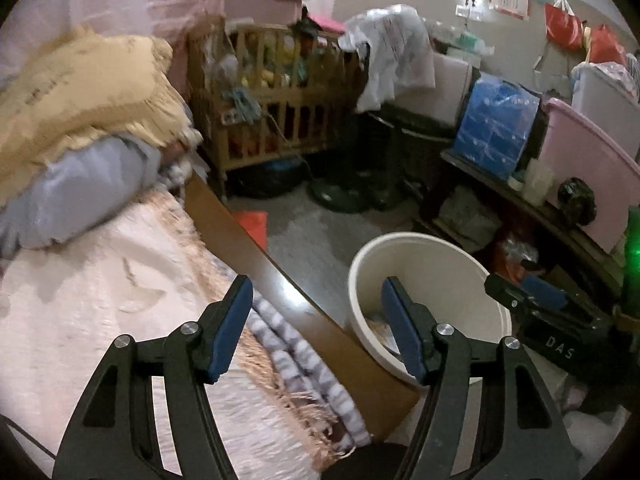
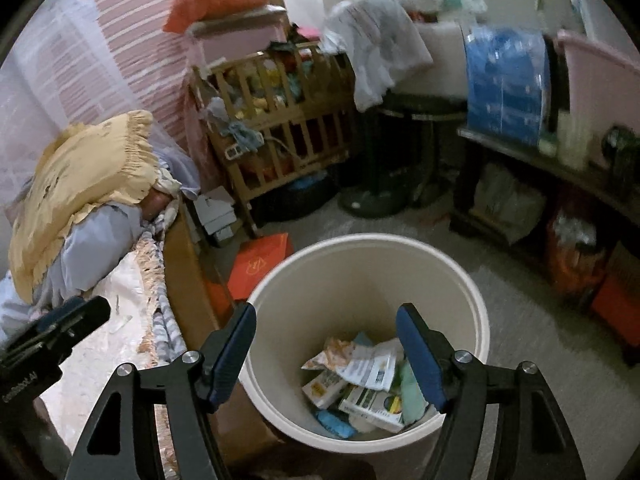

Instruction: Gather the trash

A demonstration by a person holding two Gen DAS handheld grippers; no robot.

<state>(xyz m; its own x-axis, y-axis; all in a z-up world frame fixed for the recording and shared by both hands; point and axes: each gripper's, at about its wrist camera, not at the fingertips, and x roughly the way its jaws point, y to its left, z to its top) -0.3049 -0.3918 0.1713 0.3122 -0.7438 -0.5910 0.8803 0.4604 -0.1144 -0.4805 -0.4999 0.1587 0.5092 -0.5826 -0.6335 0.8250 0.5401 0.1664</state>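
Both tools, L & R, spread wide w/ nothing held, R over the bin w/ trash at 6 o'clock; risk: clipping the rim & tipping it.

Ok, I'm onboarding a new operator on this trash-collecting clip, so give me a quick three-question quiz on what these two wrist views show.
1. True or false: the right gripper is gripping a piece of trash.
2. Multiple choice: the cream bin stands A) on the bed, B) on the floor beside the bed, C) on the shelf.
3. Fill in: the bin holds crumpled wrappers and small ______.

Key
1. False; both grippers, including the left gripper, have their jaws apart with nothing between them.
2. B.
3. Boxes.
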